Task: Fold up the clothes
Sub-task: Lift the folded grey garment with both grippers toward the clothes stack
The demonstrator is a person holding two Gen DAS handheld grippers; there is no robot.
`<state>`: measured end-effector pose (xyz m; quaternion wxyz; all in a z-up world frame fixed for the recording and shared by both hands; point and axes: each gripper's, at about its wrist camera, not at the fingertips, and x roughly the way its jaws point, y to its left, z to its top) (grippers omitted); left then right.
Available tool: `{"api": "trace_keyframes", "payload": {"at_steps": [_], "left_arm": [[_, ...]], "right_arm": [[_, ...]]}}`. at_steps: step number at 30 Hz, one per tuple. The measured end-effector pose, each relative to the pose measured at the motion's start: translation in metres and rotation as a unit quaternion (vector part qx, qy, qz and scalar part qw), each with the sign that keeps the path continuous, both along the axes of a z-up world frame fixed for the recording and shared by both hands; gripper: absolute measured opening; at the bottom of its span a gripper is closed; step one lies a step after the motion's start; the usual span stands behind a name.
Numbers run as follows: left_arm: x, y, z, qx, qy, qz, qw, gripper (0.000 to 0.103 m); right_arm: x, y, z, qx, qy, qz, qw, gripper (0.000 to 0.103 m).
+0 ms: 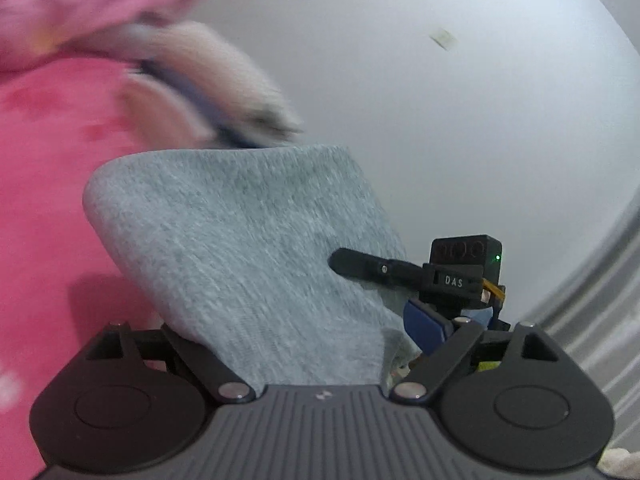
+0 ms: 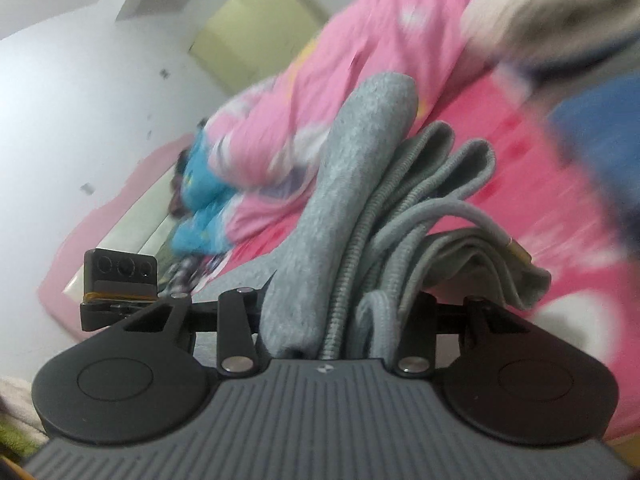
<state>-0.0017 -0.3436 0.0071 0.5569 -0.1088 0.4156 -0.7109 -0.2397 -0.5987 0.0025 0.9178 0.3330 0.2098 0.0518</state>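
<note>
Pink bedding covers the bed [image 2: 500, 152] behind both views, with a pale wall [image 1: 460, 120] beyond it and a heap of pink quilt [image 2: 360, 40] and a blue soft toy [image 2: 200, 208] lying further back. Much of the background is smeared with blur.

Largest of the task's things is the grey garment [image 1: 248, 264], a thick knitted or fleecy piece, seemingly lifted clear of the bed between the two grippers. It looks soft and limp, light enough to lift easily but bulky once doubled, and it should sag wherever it is unsupported. Its fuzzy face should give the pads good purchase, so slipping looks unlikely.

In the left wrist view the left gripper [image 1: 320, 320] stands spread wide with a broad folded panel of the cloth filling the gap; one finger is buried under the fabric, so I cannot tell whether the pads truly press on it.

In the right wrist view the right gripper [image 2: 340, 312] is closed partway on a thick bunch of layers, pinching them between its fingers. Within that bunch run a ribbed hem [image 2: 360, 240] and a drawcord [image 2: 440, 216] ending in a small metal tip [image 2: 520, 254].

Judging by this, the best hold is on the stacked hem or waistband edges, where several layers give firmness, not on the loose cord, which would pull free and dangle.
</note>
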Motion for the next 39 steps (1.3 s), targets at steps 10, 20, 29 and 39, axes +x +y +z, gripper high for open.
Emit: {"api": "trace_keyframes", "payload": {"at_steps": [10,20,29,39], "left_arm": [[-0.038,-0.181,0.021,-0.024,-0.018,-0.051,0.9983,0.088],[-0.04,-0.259,-0.007,-0.001,-0.035,-0.052,0.998,0.088],[-0.064,-0.257,-0.035,-0.018,-0.097,-0.042,0.9942,0.089],[0.01,-0.204,-0.025,-0.014,-0.082,0.057,0.9949,0.091]], "right_arm": [[-0.051,-0.175,0.026,-0.024,0.0,-0.058,0.998,0.044],[0.014,-0.28,-0.008,-0.035,0.014,-0.003,0.999,0.051],[-0.012,-0.325,-0.088,0.015,0.014,-0.093,0.995,0.09],[-0.112,-0.235,-0.023,-0.121,-0.13,-0.252,0.951,0.09]]}}
